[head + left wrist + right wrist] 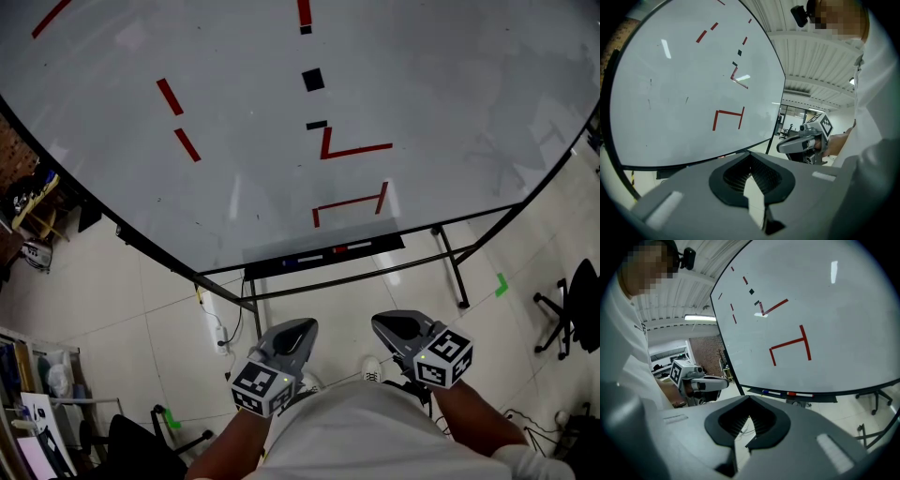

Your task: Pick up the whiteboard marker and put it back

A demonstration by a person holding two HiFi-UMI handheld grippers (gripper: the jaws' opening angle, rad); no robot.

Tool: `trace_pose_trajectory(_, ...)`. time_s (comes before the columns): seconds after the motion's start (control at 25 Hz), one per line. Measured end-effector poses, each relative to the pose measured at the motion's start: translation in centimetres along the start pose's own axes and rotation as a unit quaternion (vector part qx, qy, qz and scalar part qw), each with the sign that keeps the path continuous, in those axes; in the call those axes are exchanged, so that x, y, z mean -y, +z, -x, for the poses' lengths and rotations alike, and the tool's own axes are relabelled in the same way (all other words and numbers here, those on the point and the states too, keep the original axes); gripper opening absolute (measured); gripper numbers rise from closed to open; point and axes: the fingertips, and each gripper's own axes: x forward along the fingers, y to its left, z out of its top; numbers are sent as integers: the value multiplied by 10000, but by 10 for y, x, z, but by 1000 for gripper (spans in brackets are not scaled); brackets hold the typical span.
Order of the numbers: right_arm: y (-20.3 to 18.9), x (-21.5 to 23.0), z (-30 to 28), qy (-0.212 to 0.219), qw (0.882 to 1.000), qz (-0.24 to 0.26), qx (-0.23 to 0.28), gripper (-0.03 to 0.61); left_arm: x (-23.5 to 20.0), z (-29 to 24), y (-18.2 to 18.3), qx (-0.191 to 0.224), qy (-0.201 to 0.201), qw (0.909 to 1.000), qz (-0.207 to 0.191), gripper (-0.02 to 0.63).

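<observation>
The whiteboard (281, 112) is cut off by the head view's top edge. On the tray (262, 270) under the whiteboard, the markers (339, 249) are too small for caps or print to be told. Right of the whiteboard, a chair (581, 291) is cut by the picture's edge.

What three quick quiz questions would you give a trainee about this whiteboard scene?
1. True or false: the left tool holds a marker.
2. Where do the markers lie? A) on the floor B) in the tray under the whiteboard C) on a chair
3. Fill in: the right tool has its jaws ____, with nothing between them.
Key: 1 false; 2 B; 3 together.
</observation>
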Motion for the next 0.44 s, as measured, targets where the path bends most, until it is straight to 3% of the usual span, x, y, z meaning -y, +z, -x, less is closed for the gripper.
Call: trace_pose_trajectory(0.44,0,-1,-8,-9,10000,39,-64,2,-7,5,-2,7,39,10000,32,17)
